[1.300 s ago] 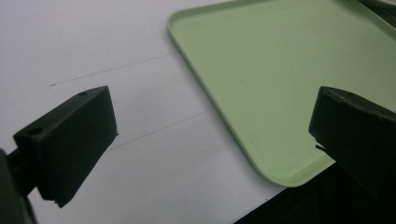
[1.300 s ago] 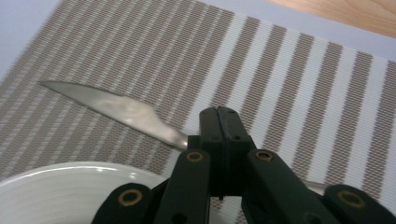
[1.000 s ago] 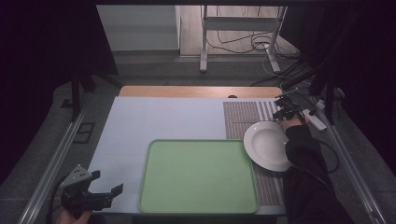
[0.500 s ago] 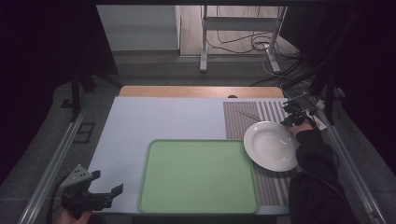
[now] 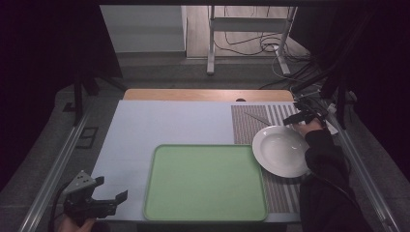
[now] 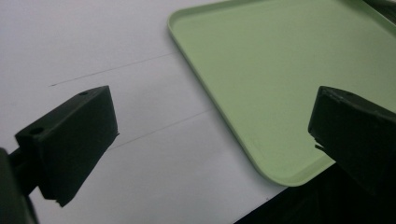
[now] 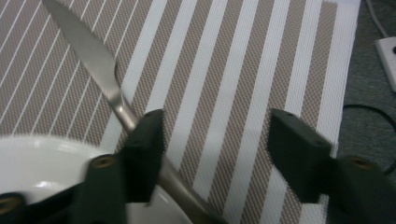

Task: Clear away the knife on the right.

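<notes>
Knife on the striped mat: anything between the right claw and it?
Nothing visible. In the right gripper view the open right claw sits right at the knife; the handle passes by one jaw, next to the white plate's rim. Only bare striped placemat lies between the jaws.

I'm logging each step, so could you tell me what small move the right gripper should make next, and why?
Probably shift the right gripper sideways until the knife handle sits between its open jaws, then close: the handle now passes beside one jaw, resting on the white plate rim.
</notes>
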{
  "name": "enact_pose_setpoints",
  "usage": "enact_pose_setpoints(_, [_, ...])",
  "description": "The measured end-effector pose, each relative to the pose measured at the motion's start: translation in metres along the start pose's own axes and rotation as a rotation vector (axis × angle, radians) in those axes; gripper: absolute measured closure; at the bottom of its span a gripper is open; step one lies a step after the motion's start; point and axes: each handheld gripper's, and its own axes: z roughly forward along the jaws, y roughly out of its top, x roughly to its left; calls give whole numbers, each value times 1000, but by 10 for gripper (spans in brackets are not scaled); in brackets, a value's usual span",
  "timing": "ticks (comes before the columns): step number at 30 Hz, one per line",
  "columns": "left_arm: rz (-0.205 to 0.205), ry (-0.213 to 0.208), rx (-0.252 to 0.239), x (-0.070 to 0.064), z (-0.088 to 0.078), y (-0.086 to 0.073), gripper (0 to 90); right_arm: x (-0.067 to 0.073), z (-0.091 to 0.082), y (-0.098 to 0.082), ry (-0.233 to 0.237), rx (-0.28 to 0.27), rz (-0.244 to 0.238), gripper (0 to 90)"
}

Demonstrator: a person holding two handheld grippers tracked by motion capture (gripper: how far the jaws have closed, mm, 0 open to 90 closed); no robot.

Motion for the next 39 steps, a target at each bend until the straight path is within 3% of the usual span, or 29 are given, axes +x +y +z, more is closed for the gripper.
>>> enact_pose_setpoints(5, [-4,0,0,0,0,0,10,12,10,9,0,1,10,43])
enact_pose_setpoints(15, [-2,1,-1,0,0,0,10,39,33,20,1,37,-50,10])
enact_pose_setpoints(21, [-4,0,-3,0,0,-1,10,37,44,17,-40,83,-82,103])
enact_pose_setpoints(23, [-2,1,-2,0,0,-1,10,32,42,15,0,77,-69,211])
enact_pose_setpoints(25, [1,3,-1,0,-1,-1,10,29,38,14,-13,80,-86,304])
enact_pose_setpoints(28, [0,3,-2,0,-1,-1,10,20,33,11,4,80,-87,429])
enact_pose_setpoints(33, [1,3,0,0,-1,-1,10,11,25,7,33,114,-127,701])
enact_pose_setpoints(34, [1,3,-1,0,-1,-1,10,11,24,6,39,122,-139,790])
enact_pose_setpoints(37, [2,3,-1,0,-1,-1,10,9,23,5,46,136,-127,804])
enact_pose_setpoints(39, [3,4,-1,0,-1,-1,10,9,22,5,49,144,-145,805])
